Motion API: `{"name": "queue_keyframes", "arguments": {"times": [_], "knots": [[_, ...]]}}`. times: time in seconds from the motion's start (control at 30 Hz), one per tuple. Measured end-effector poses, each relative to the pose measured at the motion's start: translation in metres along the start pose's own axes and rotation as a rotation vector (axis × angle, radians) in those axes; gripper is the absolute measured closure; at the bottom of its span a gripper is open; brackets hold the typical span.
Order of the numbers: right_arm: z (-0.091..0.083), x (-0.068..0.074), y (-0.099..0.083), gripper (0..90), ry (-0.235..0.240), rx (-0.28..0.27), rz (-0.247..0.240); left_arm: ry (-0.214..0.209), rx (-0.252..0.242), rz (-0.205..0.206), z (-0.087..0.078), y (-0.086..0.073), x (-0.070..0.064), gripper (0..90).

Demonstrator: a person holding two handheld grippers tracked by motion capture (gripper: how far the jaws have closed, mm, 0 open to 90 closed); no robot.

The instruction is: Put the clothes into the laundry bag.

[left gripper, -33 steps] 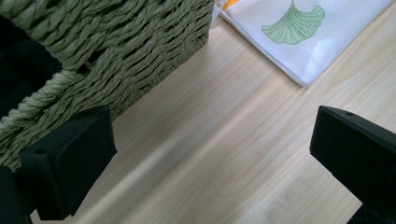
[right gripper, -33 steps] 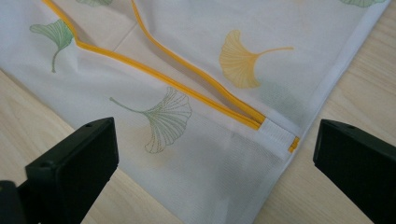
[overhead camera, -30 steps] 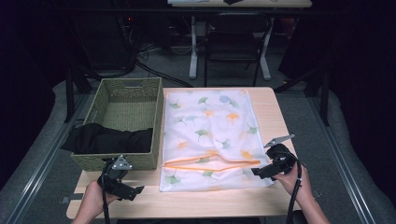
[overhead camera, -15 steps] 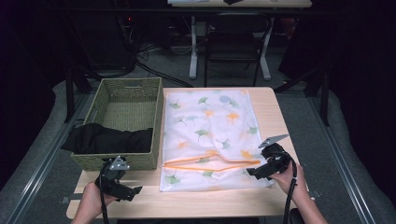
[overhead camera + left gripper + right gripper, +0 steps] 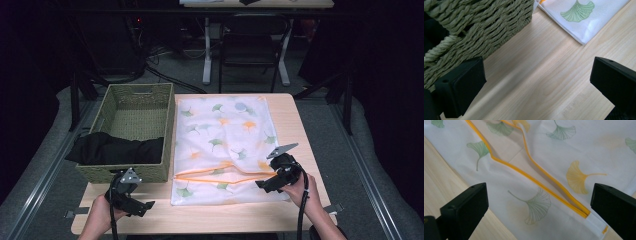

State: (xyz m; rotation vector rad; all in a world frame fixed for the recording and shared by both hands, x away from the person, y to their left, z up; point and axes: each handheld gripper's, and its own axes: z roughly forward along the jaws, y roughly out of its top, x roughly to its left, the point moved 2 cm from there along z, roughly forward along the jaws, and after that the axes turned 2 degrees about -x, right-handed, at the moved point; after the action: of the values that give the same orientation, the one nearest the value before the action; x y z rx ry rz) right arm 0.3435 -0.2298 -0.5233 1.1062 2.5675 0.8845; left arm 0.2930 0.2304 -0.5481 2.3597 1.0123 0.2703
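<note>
Inside the woven basket [image 5: 135,102] lies a black garment [image 5: 117,149].

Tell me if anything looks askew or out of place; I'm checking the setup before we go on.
Two things stand out. The black garment spills over the left rim of the woven basket instead of lying inside. The white mesh bag lies flat, but its orange zipper gapes open near the front edge.
</note>
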Motion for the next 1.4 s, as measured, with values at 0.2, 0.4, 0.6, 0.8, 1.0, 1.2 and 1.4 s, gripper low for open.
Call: {"name": "queue_keyframes", "arguments": {"times": [0.2,0.4,0.6,0.8,1.0,1.2,1.4], "knots": [[0.012,0.002,0.018,0.2,0.026,0.003,-0.020,0.000,0.003,-0.006,0.000,0.000,0.001,0.2],[0.025,0.003,0.031,0.1,0.036,0.022,-0.041,-0.003,0.005,-0.002,0.001,0.000,0.001,0.2],[0.043,0.005,0.050,0.0,0.045,0.041,-0.067,-0.010,0.005,-0.008,0.001,0.000,0.002,0.2],[0.056,0.007,0.066,0.6,0.040,0.013,-0.086,-0.009,0.007,-0.006,0.001,0.000,0.002,0.1],[0.069,0.011,0.078,5.1,0.047,0.009,-0.091,-0.011,0.005,-0.007,0.001,-0.001,0.002,0.2],[0.083,0.011,0.071,25.8,0.057,0.028,-0.077,-0.006,0.002,0.002,-0.001,-0.001,0.002,0.2],[0.087,0.012,0.063,38.2,0.039,0.060,-0.074,-0.008,0.007,0.009,0.000,0.000,0.000,0.2]]}}
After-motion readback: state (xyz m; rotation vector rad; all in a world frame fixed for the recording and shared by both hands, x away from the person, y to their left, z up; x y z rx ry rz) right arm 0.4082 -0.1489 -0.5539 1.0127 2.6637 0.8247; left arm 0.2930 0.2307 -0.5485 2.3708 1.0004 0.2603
